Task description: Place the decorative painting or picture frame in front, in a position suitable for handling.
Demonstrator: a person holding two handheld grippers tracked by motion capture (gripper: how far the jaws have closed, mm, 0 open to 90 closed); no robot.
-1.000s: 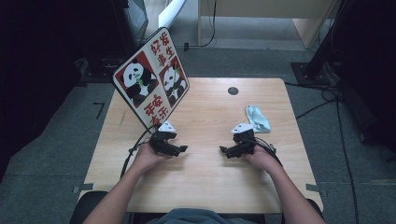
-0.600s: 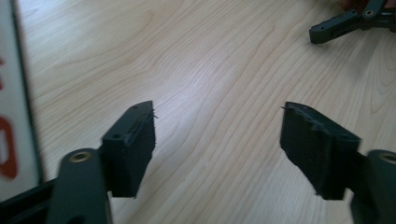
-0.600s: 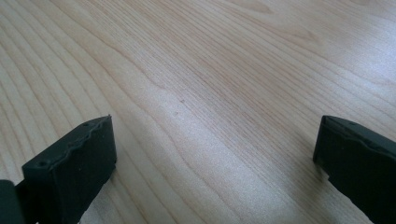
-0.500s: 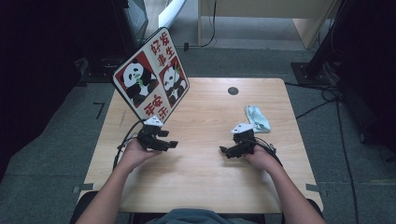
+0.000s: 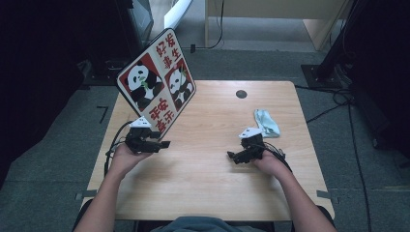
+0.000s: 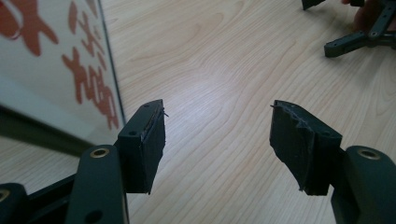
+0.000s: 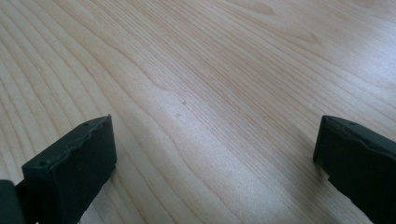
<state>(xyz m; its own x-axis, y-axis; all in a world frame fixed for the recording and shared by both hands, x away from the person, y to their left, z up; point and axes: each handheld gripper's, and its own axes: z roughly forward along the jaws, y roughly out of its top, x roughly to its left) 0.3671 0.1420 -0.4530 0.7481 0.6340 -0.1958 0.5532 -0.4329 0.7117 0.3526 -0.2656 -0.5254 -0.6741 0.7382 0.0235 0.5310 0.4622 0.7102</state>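
1. While the left gripper (image 5: pixel 155 143) closes a little from wide, empty, the panda board (image 5: pixel 157 78) leans at upper left of the bench (image 5: pixel 212 193); the right gripper (image 5: pixel 238 155) is wide.
2. Left gripper view: board (image 6: pixel 51 70) edge just beside; likely stiff, light, slick — pinch its rim.
3. Right gripper view: jaws wide over bare wood.

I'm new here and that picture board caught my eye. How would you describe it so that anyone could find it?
Start at the wooden table and look to its far left corner. There a white panda board stands tilted, just beyond the left gripper. It shows two pandas on red panels and red characters, unlike the small pale cloth on the right.
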